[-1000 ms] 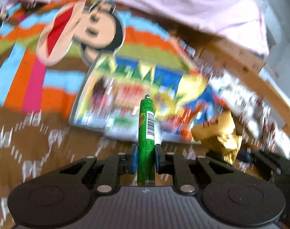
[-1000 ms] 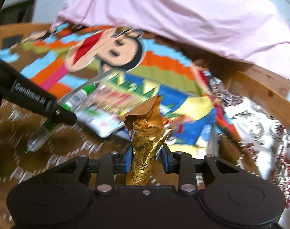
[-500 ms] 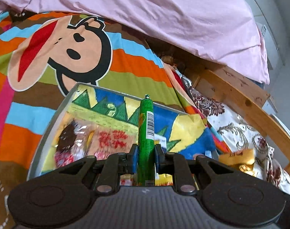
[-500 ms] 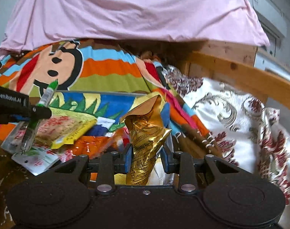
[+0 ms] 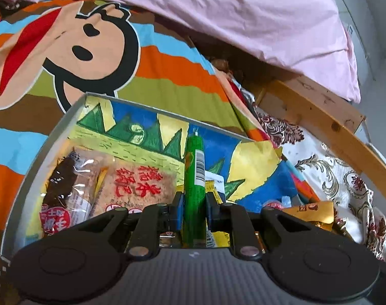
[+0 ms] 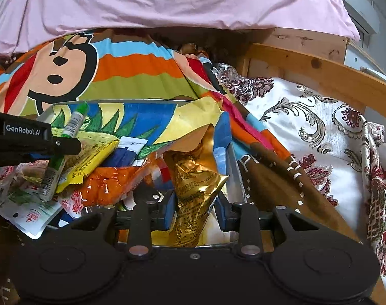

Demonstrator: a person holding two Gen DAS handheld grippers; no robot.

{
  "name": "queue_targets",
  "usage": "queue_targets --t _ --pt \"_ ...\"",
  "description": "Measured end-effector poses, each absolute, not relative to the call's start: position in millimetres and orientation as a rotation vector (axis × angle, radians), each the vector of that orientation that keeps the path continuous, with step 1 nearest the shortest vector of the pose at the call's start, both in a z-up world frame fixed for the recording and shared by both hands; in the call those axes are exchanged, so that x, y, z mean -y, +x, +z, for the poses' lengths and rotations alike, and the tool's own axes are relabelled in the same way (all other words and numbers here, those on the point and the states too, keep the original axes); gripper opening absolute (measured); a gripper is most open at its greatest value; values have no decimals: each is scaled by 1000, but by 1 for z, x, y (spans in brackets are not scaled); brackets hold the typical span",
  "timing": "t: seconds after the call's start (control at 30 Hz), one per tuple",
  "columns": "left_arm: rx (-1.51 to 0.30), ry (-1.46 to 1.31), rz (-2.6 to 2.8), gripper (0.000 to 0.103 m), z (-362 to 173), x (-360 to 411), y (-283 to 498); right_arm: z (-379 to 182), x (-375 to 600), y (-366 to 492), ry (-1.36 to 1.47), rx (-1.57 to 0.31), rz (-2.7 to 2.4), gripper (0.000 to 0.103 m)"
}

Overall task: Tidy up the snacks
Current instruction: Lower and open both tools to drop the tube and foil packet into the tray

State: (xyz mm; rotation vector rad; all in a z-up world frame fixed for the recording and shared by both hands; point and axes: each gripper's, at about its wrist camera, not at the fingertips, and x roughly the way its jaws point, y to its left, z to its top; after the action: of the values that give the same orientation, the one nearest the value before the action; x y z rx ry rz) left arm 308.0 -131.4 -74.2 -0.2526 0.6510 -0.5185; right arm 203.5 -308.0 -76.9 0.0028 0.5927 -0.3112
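Left gripper: black linkage arms, silver pivot pins, blue pads on fingers; ribbed grey housing at 6 o'clock.
Right gripper: same black build, blue pads, smooth black housing, one centre screw.
Left unit's side, at 9 o'clock in right view, carries white "GenRobot.AI" lettering.

Snack packets in tray

The left gripper body hides the tray's near rim and the green stick's lower end.
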Motion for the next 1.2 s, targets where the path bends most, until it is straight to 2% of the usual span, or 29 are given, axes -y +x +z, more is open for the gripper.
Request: queue_targets --t 0.3,0.4,0.47,0.7,0.87,0.93,1.2 --pt "-671 -255 -523 20 -81 133 313 -80 306 206 -23 -599 -330 43" --pt "-675 -262 -529 29 -81 133 314 -80 308 205 -21 -599 -338 49" --pt "-672 -260 -530 35 -81 134 312 -78 309 204 -22 -590 -344 58" --pt "-651 -230 -533 55 -75 140 302 -65 309 197 -28 -546 -339 69" --pt "-640 -226 -526 66 -66 139 292 -45 310 184 -20 -478 -340 83" --pt "-628 -225 -519 73 -60 138 285 -36 311 176 -12 -444 -339 87" --pt "-548 -169 -490 90 -26 135 249 1 319 138 35 -322 -348 96"
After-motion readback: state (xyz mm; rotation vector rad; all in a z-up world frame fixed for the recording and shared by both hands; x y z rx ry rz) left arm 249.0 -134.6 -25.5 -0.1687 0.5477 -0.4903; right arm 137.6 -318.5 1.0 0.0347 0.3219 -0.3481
